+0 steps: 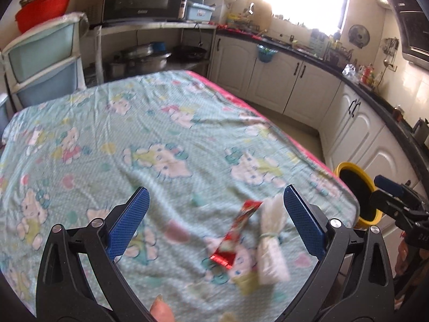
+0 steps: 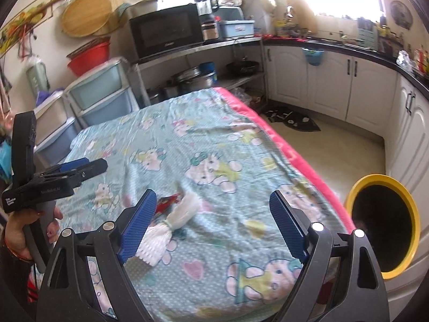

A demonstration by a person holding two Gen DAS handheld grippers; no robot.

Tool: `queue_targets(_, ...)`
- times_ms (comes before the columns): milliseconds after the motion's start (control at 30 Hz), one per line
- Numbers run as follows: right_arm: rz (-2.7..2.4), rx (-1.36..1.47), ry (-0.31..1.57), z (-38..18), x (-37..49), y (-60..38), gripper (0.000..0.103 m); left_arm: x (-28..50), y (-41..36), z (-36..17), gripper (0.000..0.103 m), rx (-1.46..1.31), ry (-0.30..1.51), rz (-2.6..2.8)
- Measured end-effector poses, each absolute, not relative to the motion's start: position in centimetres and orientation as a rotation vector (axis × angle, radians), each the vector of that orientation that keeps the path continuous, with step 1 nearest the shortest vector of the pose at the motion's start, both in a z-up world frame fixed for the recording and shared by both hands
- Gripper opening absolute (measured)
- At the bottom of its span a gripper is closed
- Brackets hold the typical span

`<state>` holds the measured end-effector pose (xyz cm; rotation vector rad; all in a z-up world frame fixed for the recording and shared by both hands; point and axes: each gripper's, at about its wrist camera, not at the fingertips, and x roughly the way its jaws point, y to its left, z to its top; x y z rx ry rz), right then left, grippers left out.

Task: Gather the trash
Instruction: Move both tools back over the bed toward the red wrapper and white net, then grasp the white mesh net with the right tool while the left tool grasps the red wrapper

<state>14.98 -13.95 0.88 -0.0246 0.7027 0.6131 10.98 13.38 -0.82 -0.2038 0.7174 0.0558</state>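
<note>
A red snack wrapper (image 1: 236,233) and a white bundle tied with a band (image 1: 270,233) lie side by side on the cartoon-print cloth near the table's right edge. My left gripper (image 1: 215,191) hovers over them, open, with both pieces low between its blue pads and untouched. In the right wrist view the white bundle (image 2: 171,222) and the red wrapper (image 2: 167,201) sit by the left finger of my right gripper (image 2: 213,196), which is open and holds nothing. A yellow-rimmed bin (image 2: 375,178) stands on the floor beside the table.
The table (image 1: 161,134) is covered by a teal cloth with a pink edge. White cabinets (image 2: 329,80) line the far and right walls. Drawer units (image 2: 102,94) and a shelf with a microwave (image 2: 166,29) stand behind. A dark mat (image 2: 292,119) lies on the floor.
</note>
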Motion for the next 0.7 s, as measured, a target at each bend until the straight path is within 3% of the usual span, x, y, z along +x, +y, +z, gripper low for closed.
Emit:
queue_targets(200, 0.637, -0.058, 0.752, -0.7, 15.5, -11.7, 0.083, 10.6, 14.5, -2.5, 0.092, -0.216, 0.758, 0.043)
queue_targets(333, 0.646, -0.081, 0.789, -2.0, 16.1, -10.6, 0.083, 10.7, 14.2, -3.8, 0.085, -0.197, 0.792, 0.015)
queue_targets(600, 0.691, -0.098, 0.925, -5.7, 18.9, -8.1, 0.063, 12.0, 13.1, -7.7, 0.053, -0.209, 0.910, -0.087)
queue_targets(700, 0.697, -0.099, 0.971, -7.1, 19.9, -7.1, 0.057, 12.5, 12.5, -8.4, 0.049, -0.200, 0.934, -0.118)
